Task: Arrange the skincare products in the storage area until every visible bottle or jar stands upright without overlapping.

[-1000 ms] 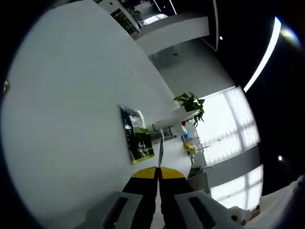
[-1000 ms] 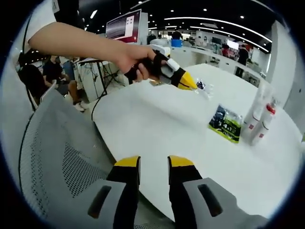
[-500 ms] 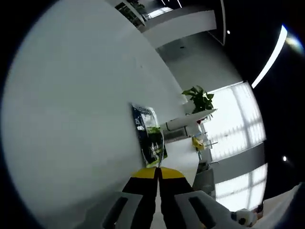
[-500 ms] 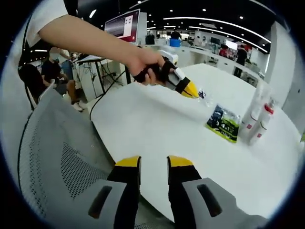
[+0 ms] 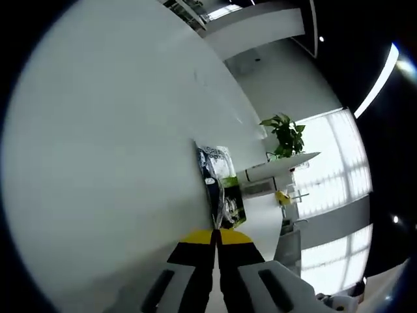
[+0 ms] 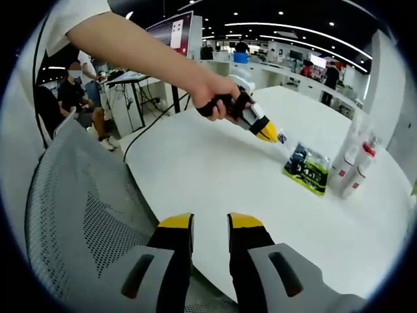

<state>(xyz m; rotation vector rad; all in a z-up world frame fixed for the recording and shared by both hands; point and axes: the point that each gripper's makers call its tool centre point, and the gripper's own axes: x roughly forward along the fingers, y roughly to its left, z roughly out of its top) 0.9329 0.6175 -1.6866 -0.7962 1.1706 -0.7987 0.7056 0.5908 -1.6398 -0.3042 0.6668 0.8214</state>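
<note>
Compared with one second ago, the left gripper (image 6: 267, 132) has travelled farther over the round white table (image 6: 215, 189) and now its yellow tips are just beside the flat dark sachet with green print (image 6: 307, 169). From where I stand, the hand (image 6: 218, 98) holds it pointing down toward four o'clock in the right gripper view. In the left gripper view the left jaws are pressed together with no gap, holding nothing, and the same sachet (image 5: 221, 184) lies just past the tips, at about one o'clock.

To the right of the sachet, two white bottles, one with a red cap (image 6: 354, 168), stand upright close together; if they touch, I cannot tell. The right gripper (image 6: 210, 225) waits at the near table edge, jaws a little apart and empty, above the grey mesh chair back (image 6: 78, 228).

For doing this step well, I think the left jaws must open before they reach the sachet, then take it by one edge, low and slowly, because a flat pack slides easily on a smooth top. The approach should stay away from the bottles, so they are not knocked.
</note>
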